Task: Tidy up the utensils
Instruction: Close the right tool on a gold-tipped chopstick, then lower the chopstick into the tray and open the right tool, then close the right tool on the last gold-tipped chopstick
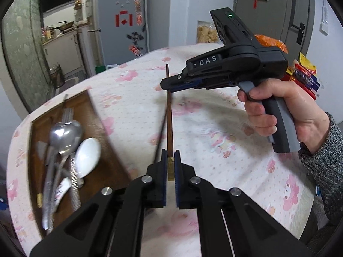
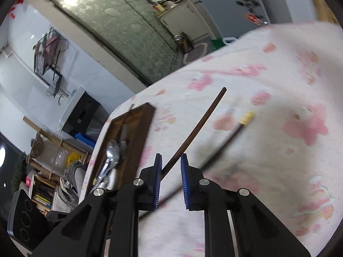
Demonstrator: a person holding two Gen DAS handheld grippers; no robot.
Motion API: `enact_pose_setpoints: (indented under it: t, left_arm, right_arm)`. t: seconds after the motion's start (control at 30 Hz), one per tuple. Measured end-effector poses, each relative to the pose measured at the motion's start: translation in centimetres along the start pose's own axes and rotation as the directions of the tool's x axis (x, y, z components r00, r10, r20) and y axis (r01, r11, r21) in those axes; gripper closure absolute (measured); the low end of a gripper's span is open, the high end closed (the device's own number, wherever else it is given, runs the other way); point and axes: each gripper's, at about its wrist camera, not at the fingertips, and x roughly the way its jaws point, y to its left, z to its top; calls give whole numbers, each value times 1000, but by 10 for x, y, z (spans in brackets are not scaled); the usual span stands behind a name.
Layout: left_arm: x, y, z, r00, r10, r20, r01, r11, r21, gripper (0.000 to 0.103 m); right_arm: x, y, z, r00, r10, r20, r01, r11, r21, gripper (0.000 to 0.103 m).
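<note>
My left gripper is shut on the gold-capped end of a brown chopstick, which points away over the table. A second, blurred dark chopstick hangs beside it. My right gripper reaches in from the right at the far part of the chopstick. In the right wrist view the right gripper has its pads a little apart, with a brown chopstick running between them. A gold-tipped chopstick is blurred below. A wooden tray at the left holds metal spoons and a white spoon.
The round table has a pink floral cloth. Snack packets and an orange bag lie at its far right edge. The tray also shows in the right wrist view. A fridge stands behind.
</note>
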Motion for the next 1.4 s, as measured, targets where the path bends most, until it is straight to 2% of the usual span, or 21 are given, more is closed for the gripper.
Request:
enact_pose_setpoints:
  t: [0.37,0.53,0.77,0.8,0.83,0.87,0.9,1.03,1.07,1.2,1.33,1.4]
  left_arm:
    - [-52,66,-36,994,111,8,-110,990,-92,96]
    - [-47,101,-49,989,146,-21,-148,978,-150,96]
    - [-36,121,-56,982,178,-61,-186,969,-165,93]
    - [-35,122,-56,979,193,-62,-201,966,-161,90]
    - [-33,125,-56,978,202,-61,-209,964,-162,88]
    - [-33,126,-55,976,210,-60,-217,962,-166,79]
    - [-32,129,-53,974,220,-58,-227,959,-171,69]
    - [-38,128,-50,971,235,-36,-238,956,-170,51]
    - [-42,123,-50,973,231,-19,-230,959,-166,43]
    - [-55,93,-44,977,206,46,-200,973,-115,33]
    - [-46,56,-29,991,120,57,-116,991,-63,32]
    - [-31,35,-20,997,54,47,-52,998,-39,32]
  right_arm:
    - [66,92,6,995,70,-70,-77,992,-100,86]
    - [104,117,11,993,59,-100,-72,988,-136,87]
    - [136,128,10,991,28,-131,-53,981,-188,84]
    - [136,129,10,991,19,-130,-44,980,-195,84]
    - [134,130,9,993,7,-121,-32,978,-205,77]
    - [132,130,9,994,5,-113,-29,977,-211,71]
    - [127,131,8,995,7,-103,-29,976,-214,60]
    - [103,127,7,996,40,-84,-57,975,-215,42]
    - [90,123,7,997,40,-73,-55,973,-224,39]
    - [47,99,9,999,37,-20,-41,975,-219,36]
    - [5,63,13,999,11,44,-3,983,-182,35]
    - [-6,44,14,999,-3,54,11,987,-159,35]
